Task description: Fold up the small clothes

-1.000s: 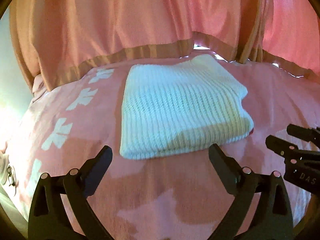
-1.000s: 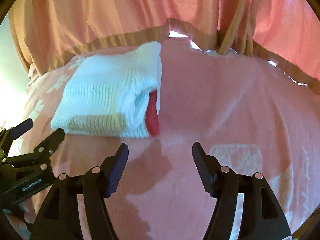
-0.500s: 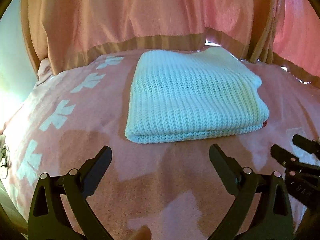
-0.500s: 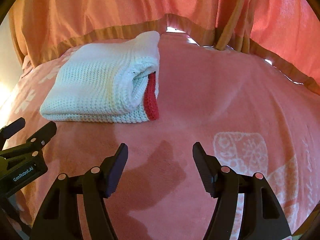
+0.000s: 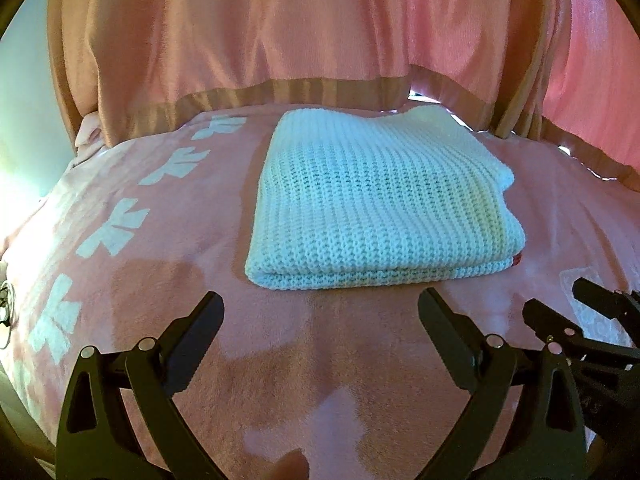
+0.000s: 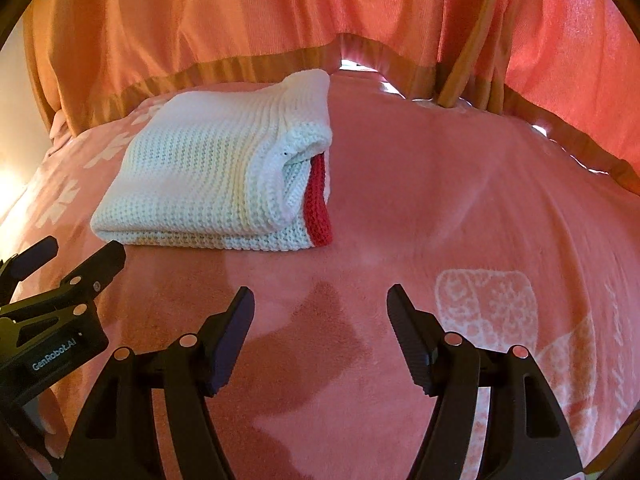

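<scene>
While we held our left black two-finger gripper (image 5: 320, 312) and right black two-finger gripper (image 6: 320, 308) low over the pink patterned blanket (image 6: 440, 208), both had jaws spread wide, holding nothing. Beyond them, untouched, the folded white knitted garment with a red edge (image 5: 376, 208) lay flat near the blanket's far edge, just before the hanging pink curtain (image 5: 320, 32).

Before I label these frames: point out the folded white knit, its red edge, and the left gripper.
folded white knit (image 5: 380, 208), left wrist view, middle of top layer.
red edge (image 6: 318, 200), right wrist view, strip at the open side.
left gripper (image 5: 320, 312), left wrist view, midway between open fingertips.
</scene>
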`<action>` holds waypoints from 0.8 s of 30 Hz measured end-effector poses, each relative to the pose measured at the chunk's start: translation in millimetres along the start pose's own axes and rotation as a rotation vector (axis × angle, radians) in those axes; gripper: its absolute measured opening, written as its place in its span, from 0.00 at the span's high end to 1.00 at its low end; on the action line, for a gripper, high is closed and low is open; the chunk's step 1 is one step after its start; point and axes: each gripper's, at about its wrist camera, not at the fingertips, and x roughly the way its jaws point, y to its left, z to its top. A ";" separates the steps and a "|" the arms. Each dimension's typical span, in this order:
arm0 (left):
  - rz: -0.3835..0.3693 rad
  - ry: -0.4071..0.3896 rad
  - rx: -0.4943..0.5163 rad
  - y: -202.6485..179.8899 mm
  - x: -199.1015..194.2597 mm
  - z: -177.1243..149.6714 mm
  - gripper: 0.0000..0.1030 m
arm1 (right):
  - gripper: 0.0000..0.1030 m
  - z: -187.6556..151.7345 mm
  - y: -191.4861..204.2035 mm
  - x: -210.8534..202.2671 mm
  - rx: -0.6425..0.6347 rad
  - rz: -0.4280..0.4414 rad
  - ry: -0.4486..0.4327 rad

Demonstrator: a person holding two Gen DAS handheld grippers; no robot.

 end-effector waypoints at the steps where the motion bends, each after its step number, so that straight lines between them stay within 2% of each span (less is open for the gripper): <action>1: 0.004 -0.001 -0.001 0.3 -0.5 0.1 0.07 | 0.35 0.3 -0.1 -0.4 -0.001 -0.002 0.000; 9: 0.000 0.012 -0.015 0.2 -1.3 0.9 0.07 | 0.35 0.8 1.0 -2.2 -0.004 -0.009 -0.001; 24: 0.000 0.018 0.021 -7.1 -2.3 -1.0 0.05 | 0.35 0.9 4.1 -1.3 -0.013 -0.010 0.003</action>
